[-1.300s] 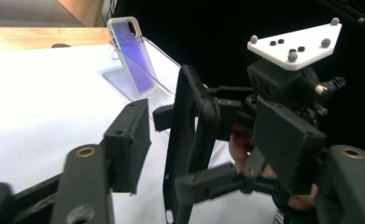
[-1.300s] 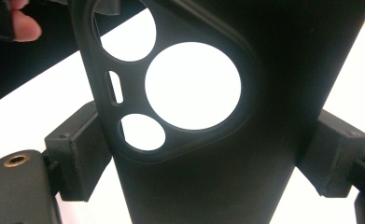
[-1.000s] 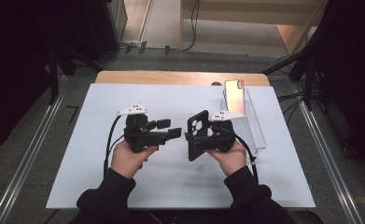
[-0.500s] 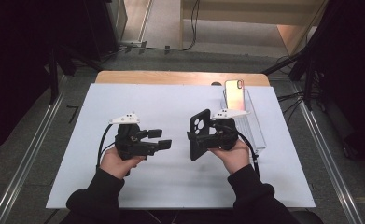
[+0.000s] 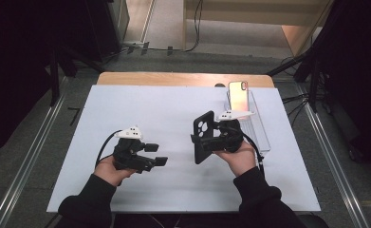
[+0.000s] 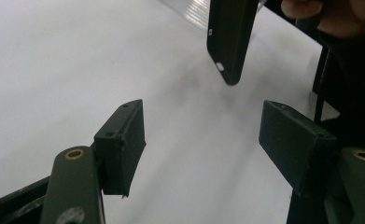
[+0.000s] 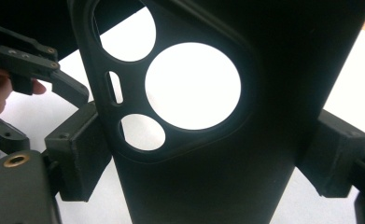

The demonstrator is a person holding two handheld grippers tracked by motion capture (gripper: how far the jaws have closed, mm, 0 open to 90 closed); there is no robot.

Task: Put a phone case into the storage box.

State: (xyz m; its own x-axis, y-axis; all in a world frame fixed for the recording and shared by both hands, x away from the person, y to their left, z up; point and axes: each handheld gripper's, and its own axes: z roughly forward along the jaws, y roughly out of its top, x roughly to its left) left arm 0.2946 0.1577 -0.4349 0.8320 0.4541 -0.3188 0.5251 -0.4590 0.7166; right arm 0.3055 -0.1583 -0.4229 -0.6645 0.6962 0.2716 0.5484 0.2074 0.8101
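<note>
Item held: black phone case (image 5: pixel 203 135), clamped across its width by the right gripper (image 5: pixel 210 141); both pads press its long edges in the right gripper view, camera cut-outs (image 7: pixel 192 86) facing that lens.
Location of case: raised above the white mat (image 5: pixel 173 109), right of its middle, well short of the right edge; upright, cut-out end uppermost.
Probable reason for hold: presented edge-on toward the other hand, likely so the phone can be fitted or the case passed across.
Phone (image 5: pixel 238 94): propped on a clear stand (image 5: pixel 259 128) near the mat's far right corner, apart from the case.
Left gripper (image 5: pixel 155 154): jaws parted, nothing between the pads (image 6: pixel 124 140); aimed at the case's lower end (image 6: pixel 229 42), not touching it.
Left hand (image 5: pixel 108 170): low over the mat, nearer its front edge, left of middle, wrist level.
Right hand (image 5: pixel 237 156): palm under the tool, forearm coming from the front edge.
</note>
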